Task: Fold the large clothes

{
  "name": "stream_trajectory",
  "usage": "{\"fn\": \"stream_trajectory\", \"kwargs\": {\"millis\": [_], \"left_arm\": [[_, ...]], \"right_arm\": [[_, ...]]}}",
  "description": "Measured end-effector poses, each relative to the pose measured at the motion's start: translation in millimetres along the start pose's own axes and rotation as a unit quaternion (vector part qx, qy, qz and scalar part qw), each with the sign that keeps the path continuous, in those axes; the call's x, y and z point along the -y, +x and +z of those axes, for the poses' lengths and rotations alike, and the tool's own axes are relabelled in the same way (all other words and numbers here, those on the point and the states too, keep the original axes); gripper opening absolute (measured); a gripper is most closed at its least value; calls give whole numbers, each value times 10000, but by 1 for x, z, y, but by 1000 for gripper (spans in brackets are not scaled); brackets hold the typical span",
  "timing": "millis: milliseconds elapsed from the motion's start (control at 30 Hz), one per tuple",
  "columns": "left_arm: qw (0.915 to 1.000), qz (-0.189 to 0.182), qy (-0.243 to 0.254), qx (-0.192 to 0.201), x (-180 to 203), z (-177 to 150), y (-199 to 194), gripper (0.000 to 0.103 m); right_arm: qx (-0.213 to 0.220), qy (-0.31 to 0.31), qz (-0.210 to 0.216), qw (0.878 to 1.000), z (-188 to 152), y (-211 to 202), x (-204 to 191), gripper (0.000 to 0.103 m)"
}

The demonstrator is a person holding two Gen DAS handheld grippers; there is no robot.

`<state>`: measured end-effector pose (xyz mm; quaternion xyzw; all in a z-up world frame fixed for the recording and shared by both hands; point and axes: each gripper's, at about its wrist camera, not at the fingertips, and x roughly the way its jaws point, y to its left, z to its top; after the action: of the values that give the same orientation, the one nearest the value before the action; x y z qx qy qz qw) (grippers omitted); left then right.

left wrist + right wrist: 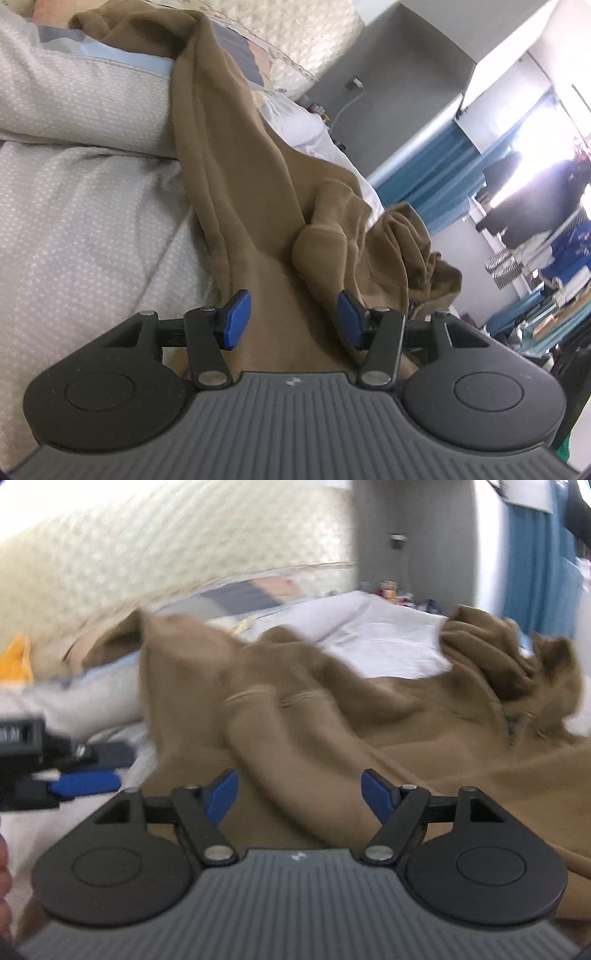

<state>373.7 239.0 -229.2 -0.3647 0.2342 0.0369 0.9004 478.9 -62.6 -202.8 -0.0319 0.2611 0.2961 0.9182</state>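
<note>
Grey wall (391, 66), blue curtain (532, 561)

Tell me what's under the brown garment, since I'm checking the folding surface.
The brown garment lies across a patterned grey bedcover and a white sheet. What lies beneath its bunched middle is covered.

We see daylight flooding in from a window (554, 122) at the left wrist view's right edge, blown out to white glare. The right wrist view is smeared with motion blur throughout. Fisheye distortion bends both views at the edges.
</note>
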Motion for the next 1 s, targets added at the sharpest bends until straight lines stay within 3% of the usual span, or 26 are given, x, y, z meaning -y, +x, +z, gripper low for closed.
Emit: {"fn": "stream_trajectory", "kwargs": {"millis": [167,400,533,600,800,1000], "left_arm": [[9994,12,284,-197,9,-11,11,58],[9974,92,621,-355,22,-24,29,58],[9968,121,710,-341,28,-27,34,58],[9970,115,706,-309,28,-28,35,58],[9975,33,690,-171,29,-30,32,58],[9976,-113,678,-107,26,-30,24,58]], "right_arm": [[217,593,-563,9964,2,-26,67,75],[-329,1345,-421,9895,-13,-7,124,75],[-745,1661,277,9829,-27,13,127,72],[-656,1472,283,9865,-28,13,117,59],[-705,1235,491,9886,-23,-3,105,35],[-887,978,838,9877,-26,-24,95,31]]}}
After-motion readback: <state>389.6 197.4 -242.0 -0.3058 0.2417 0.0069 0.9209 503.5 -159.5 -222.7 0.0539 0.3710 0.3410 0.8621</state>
